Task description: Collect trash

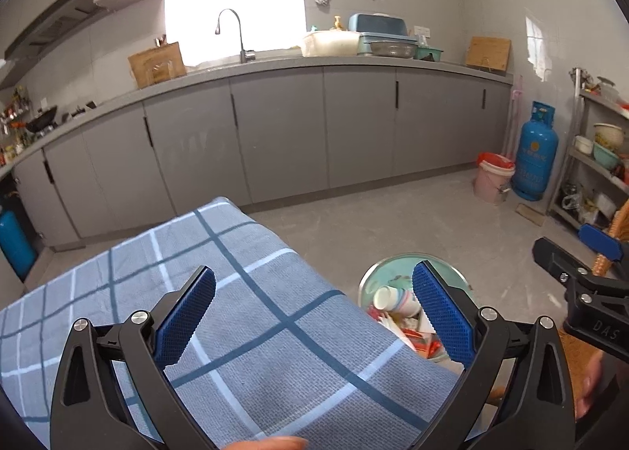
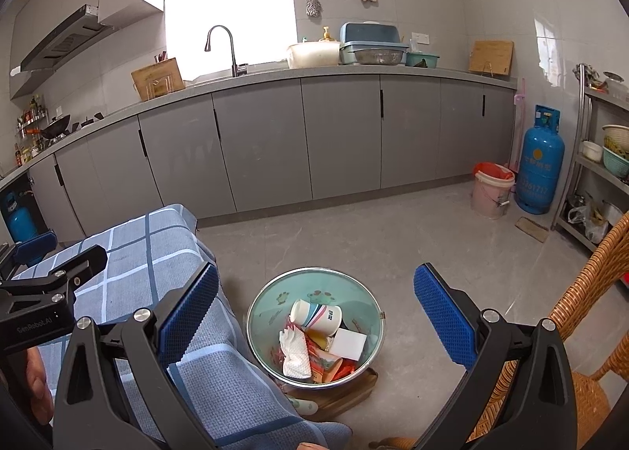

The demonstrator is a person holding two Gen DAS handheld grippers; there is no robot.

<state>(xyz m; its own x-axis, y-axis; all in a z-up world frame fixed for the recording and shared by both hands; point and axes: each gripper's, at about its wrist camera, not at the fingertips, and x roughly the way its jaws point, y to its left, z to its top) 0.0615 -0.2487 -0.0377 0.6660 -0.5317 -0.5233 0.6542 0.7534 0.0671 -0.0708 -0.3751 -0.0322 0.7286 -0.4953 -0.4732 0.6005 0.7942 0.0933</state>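
Observation:
A round teal trash bin (image 2: 271, 306) stands on the floor beside the table, holding stacked paper cups (image 2: 318, 316), a crumpled white tissue (image 2: 297, 355), a white block and orange wrappers. My right gripper (image 2: 314, 312) hangs open above the bin with nothing between its fingers. My left gripper (image 1: 314, 316) is open over the edge of the blue checked tablecloth (image 1: 243, 351), empty; the bin (image 1: 387, 273) shows past its right finger. In the left wrist view the right gripper's body appears at the far right.
Grey kitchen cabinets (image 2: 275, 143) with a sink run along the back. A pink bucket (image 2: 491, 190) and a blue gas cylinder (image 2: 540, 163) stand at the right, by a metal shelf rack. A wicker chair (image 2: 589, 312) is close on the right.

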